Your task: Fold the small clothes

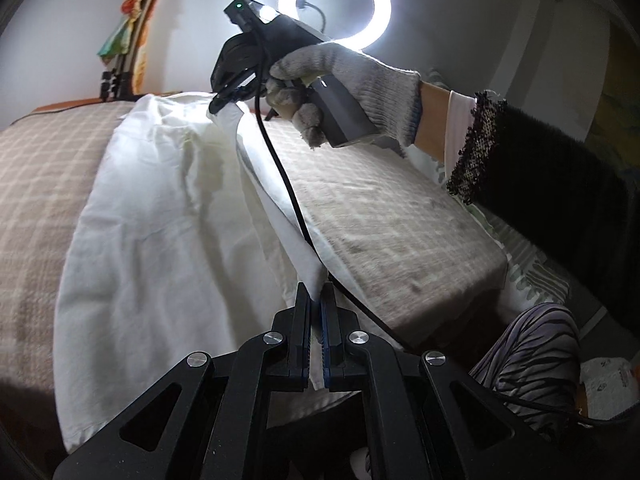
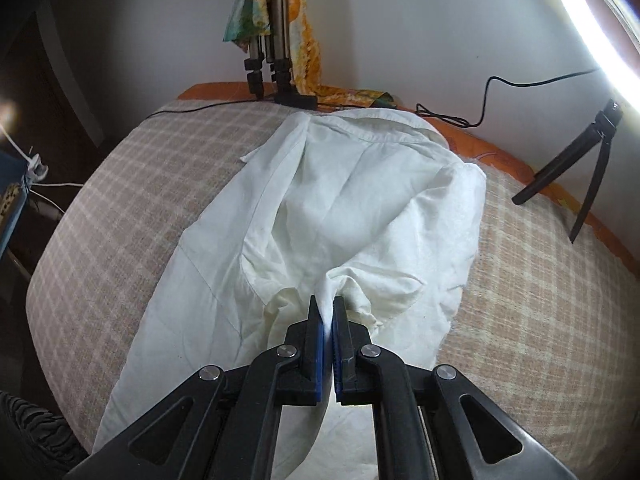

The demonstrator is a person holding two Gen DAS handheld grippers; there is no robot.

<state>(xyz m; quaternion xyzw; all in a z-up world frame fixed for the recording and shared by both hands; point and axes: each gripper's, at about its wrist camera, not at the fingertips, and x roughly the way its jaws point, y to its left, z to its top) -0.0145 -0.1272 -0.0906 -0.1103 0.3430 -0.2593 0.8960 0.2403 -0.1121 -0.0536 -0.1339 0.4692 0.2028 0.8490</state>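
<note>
While the white garment (image 2: 320, 208) lies spread along the middle of the checked blanket (image 2: 120, 208) that covers the bed, both tools have hold of it. At the far left of the left wrist view a patterned cloth (image 1: 136, 12) hangs beside a folded tripod (image 1: 118, 76) at the wall. Right of that, the garment (image 1: 160, 220) runs from the far edge of the blanket (image 1: 36, 184) toward the near side, with one long edge lifted into a taut ridge. At the near end of that ridge the left tool (image 1: 316, 292) is closed tight, its blue pads pinching the fabric edge. At the far end the right tool (image 1: 224, 98) grips the same edge, held by a hand in a grey knit glove (image 1: 352, 80); a black cable (image 1: 288, 200) trails down from it. A ring light (image 1: 334, 4) glows behind on the wall. Further right a dark sleeve (image 1: 540, 168) leads off the picture.

From the right wrist view, the right tool (image 2: 327, 308) is clamped shut on a bunched fold of the garment near its near end. To the far right a small black tripod (image 2: 580, 172) stands on the bed's edge.
</note>
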